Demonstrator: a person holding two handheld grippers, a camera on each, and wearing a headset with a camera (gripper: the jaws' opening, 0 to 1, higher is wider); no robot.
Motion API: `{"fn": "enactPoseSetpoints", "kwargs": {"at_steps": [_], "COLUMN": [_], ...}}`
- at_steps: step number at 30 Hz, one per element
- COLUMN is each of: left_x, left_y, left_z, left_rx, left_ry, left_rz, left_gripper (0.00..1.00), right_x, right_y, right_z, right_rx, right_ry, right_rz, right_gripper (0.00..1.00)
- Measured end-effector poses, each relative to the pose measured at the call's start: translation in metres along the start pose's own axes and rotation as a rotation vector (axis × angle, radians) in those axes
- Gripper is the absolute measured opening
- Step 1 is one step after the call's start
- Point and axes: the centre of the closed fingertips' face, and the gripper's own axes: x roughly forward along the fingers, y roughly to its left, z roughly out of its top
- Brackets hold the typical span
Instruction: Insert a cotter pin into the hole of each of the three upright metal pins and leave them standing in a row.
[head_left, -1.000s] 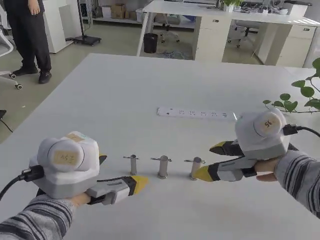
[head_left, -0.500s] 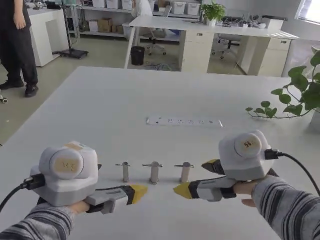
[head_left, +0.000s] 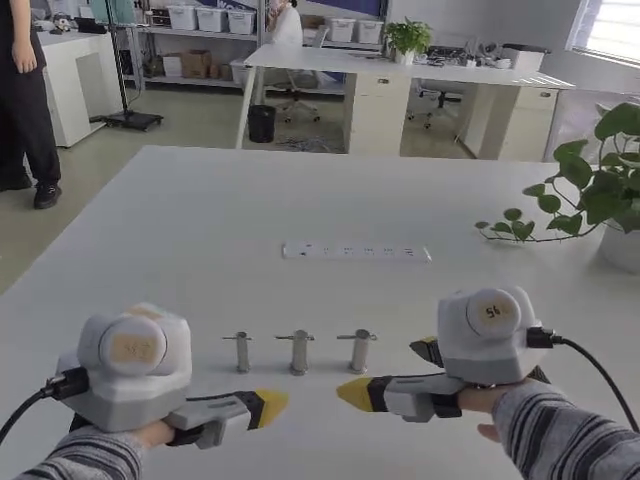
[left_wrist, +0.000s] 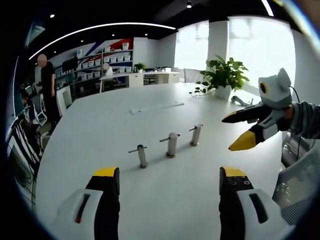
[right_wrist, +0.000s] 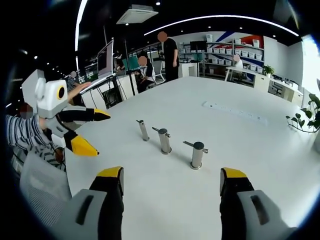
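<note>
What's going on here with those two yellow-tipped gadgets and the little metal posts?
A person holds a left gripper and a right gripper, one in each hand, over a white table. Both are open and hold nothing. Just ahead of them three metal pins stand upright in a row, each with a thin cross pin through its top. So the job looks about finished.

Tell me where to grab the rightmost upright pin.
Probably the bare shaft of the rightmost pin, below its cotter pin, coming level from the right: it stands upright, the cotter pin crosses its top, and the open right gripper sits there.
</note>
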Motion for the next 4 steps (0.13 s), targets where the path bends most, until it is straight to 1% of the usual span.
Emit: {"fn": "enactPoseSetpoints", "kwargs": {"at_steps": [2,4], "left_x": [-0.0006,-0.0006], "left_y": [-0.0024,-0.0029], "left_z": [-0.003,-0.004], "left_rx": [0.033,0.046], "left_ry": [0.013,0.013], "left_rz": [0.005,0.009], "left_gripper": [0.82,0.83], "right_x": [-0.0007,-0.0012], "right_y": [0.0009,0.0016], "right_z": [-0.0022,-0.005], "right_rx": [0.0,-0.004], "right_ry": [-0.001,-0.001], "right_rz": [0.0,0.0], "right_gripper": [0.78,0.79]}}
